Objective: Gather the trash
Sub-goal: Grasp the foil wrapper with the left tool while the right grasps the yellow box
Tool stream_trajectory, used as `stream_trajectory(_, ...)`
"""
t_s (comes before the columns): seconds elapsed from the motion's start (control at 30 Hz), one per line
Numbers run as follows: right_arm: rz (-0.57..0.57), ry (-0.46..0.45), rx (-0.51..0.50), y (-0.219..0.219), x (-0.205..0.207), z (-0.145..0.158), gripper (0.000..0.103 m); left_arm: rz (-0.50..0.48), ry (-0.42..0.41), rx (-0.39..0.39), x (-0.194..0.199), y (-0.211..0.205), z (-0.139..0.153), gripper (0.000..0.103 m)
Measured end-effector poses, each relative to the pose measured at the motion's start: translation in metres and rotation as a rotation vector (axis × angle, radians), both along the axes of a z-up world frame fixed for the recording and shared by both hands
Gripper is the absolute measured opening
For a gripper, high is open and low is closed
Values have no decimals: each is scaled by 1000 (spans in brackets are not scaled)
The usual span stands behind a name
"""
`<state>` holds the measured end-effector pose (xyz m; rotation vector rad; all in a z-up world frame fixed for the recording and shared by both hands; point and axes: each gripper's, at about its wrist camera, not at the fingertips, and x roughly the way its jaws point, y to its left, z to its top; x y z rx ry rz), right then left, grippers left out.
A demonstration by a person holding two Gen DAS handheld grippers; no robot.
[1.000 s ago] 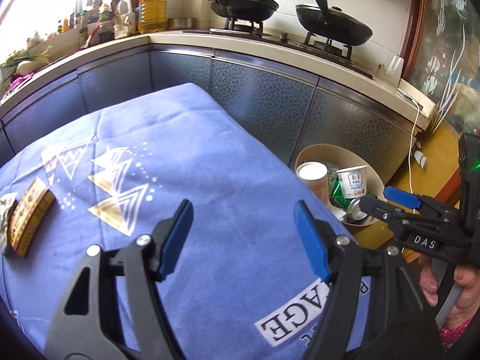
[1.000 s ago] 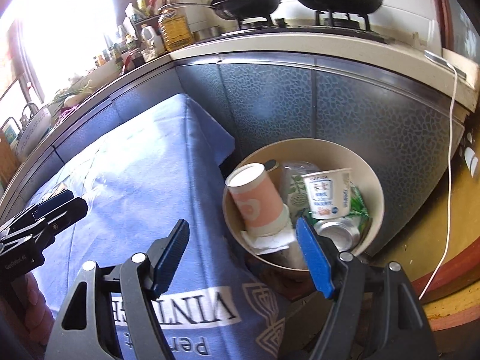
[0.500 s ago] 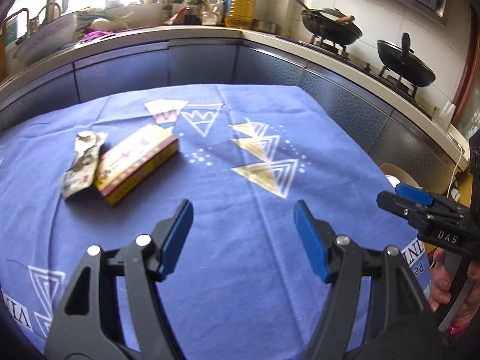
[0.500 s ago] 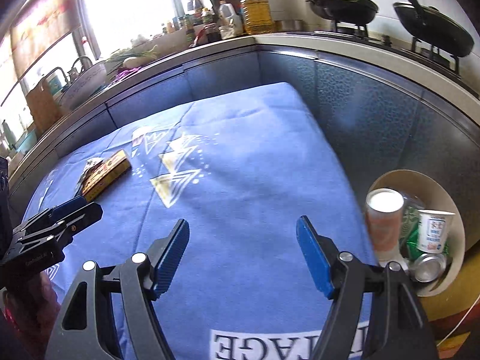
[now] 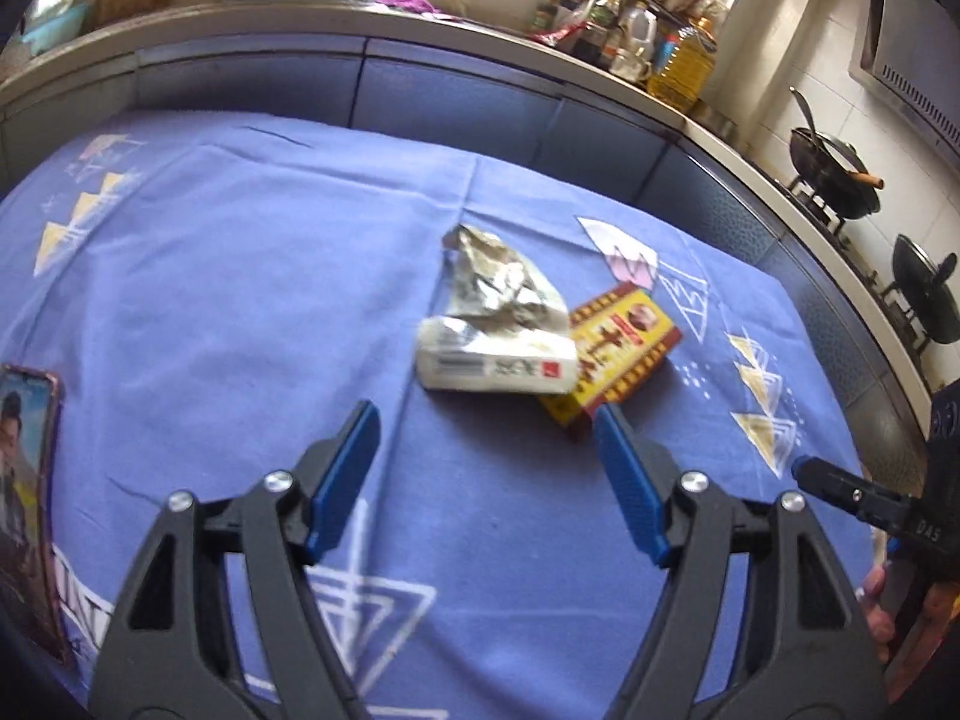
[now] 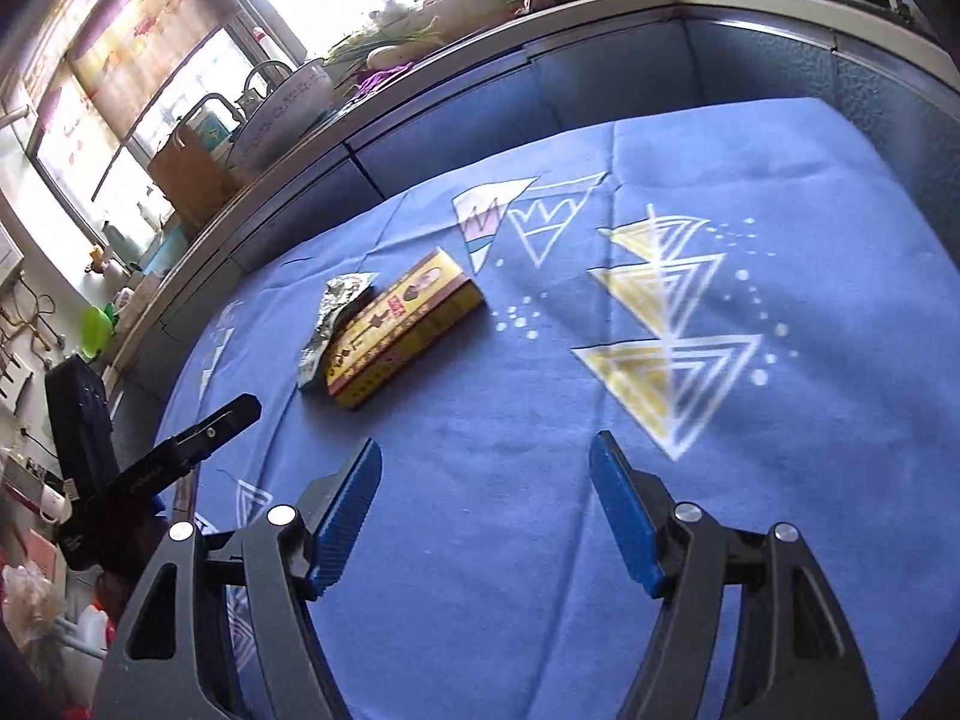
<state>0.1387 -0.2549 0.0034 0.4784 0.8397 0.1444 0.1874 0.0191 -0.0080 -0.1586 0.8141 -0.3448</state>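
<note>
A crumpled silver-and-white wrapper (image 5: 498, 324) lies on the blue tablecloth (image 5: 240, 300), touching a yellow-and-red box (image 5: 618, 354) on its right. My left gripper (image 5: 486, 474) is open and empty, just short of the wrapper. The right wrist view shows the box (image 6: 402, 330) with the wrapper (image 6: 336, 312) on its left, well ahead of my right gripper (image 6: 486, 510), which is open and empty above the cloth. The left gripper's body (image 6: 150, 468) shows at that view's left.
A phone in a pink case (image 5: 27, 480) lies at the cloth's left edge. A counter (image 5: 360, 30) with bottles, bowls and two pans (image 5: 834, 168) curves behind the table. The right gripper's tip (image 5: 864, 498) shows at the far right.
Both grippers have swung left, away from the bin of trash and over the table. The wrapper and box now sit right ahead of my left gripper. Both jaws stay open.
</note>
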Motion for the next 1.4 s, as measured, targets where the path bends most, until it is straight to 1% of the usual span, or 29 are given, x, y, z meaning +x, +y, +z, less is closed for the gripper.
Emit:
stream_trajectory(0.07,19,4,-24,8,10,3,70,8,-69,115,2,-4,3,71)
stream_trajectory(0.1,29,8,-12,10,15,3,70,-12,-95,160,3,-8,4,71)
stream_trajectory(0.17,39,15,15,12,24,3,70,-73,-136,246,4,-16,2,71)
stream_trajectory(0.23,40,17,10,14,32,4,70,-148,-174,343,1,-29,-3,74)
stream_trajectory(0.3,50,18,1,15,40,4,70,-230,-195,420,0,-40,-10,75)
stream_trajectory(0.4,81,30,-17,19,52,4,70,-300,-228,536,0,-55,-25,75)
stream_trajectory(0.43,88,38,-2,19,57,3,70,-314,-242,576,2,-59,-29,75)
stream_trajectory(0.47,90,49,26,19,62,2,70,-325,-255,610,4,-63,-33,75)
stream_trajectory(0.53,89,78,101,17,71,-2,70,-335,-275,649,9,-69,-37,75)
stream_trajectory(0.6,90,97,146,18,82,-4,70,-349,-287,658,15,-73,-39,73)
stream_trajectory(0.63,92,104,153,20,87,-5,70,-366,-289,652,18,-74,-40,58)
stream_trajectory(0.67,90,110,147,21,93,-5,70,-389,-275,636,23,-75,-41,32)
stream_trajectory(0.7,86,118,133,22,99,-7,70,-391,-264,624,25,-75,-41,31)
stream_trajectory(0.73,82,128,127,23,105,-8,70,-385,-261,603,28,-73,-39,27)
stream_trajectory(0.77,77,138,128,22,111,-10,70,-380,-246,560,31,-69,-35,22)
stream_trajectory(0.8,68,149,127,22,117,-12,70,-370,-219,497,34,-61,-29,20)
stream_trajectory(0.83,59,157,123,22,123,-13,70,-357,-177,406,38,-50,-21,14)
stream_trajectory(0.87,52,160,116,23,128,-13,70,-344,-140,321,38,-39,-14,11)
stream_trajectory(0.9,48,161,107,24,133,-13,70,-325,-109,237,39,-25,-8,10)
stream_trajectory(0.93,45,162,95,27,137,-12,70,-304,-90,169,37,-14,-3,8)
stream_trajectory(0.97,44,164,80,30,141,-12,70,-289,-69,94,34,-1,2,1)
stream_trajectory(1.0,44,167,64,35,144,-12,70,-275,-51,24,31,11,5,1)
stream_trajectory(1.03,46,168,45,41,147,-13,70,-254,-42,-27,26,22,6,1)
stream_trajectory(1.1,57,150,-37,56,148,-12,70,-222,-38,-91,16,38,8,1)
stream_trajectory(1.17,74,131,-146,75,146,-12,70,-194,-38,-111,6,49,8,1)
stream_trajectory(1.27,81,85,-225,89,140,-11,71,-154,-50,-99,-5,57,10,1)
stream_trajectory(1.3,82,75,-244,91,138,-11,71,-140,-50,-107,-9,60,11,1)
stream_trajectory(1.33,81,71,-252,91,136,-11,71,-127,-51,-120,-12,65,13,1)
stream_trajectory(1.4,76,94,-210,84,138,-12,71,-96,-61,-142,-16,73,19,1)
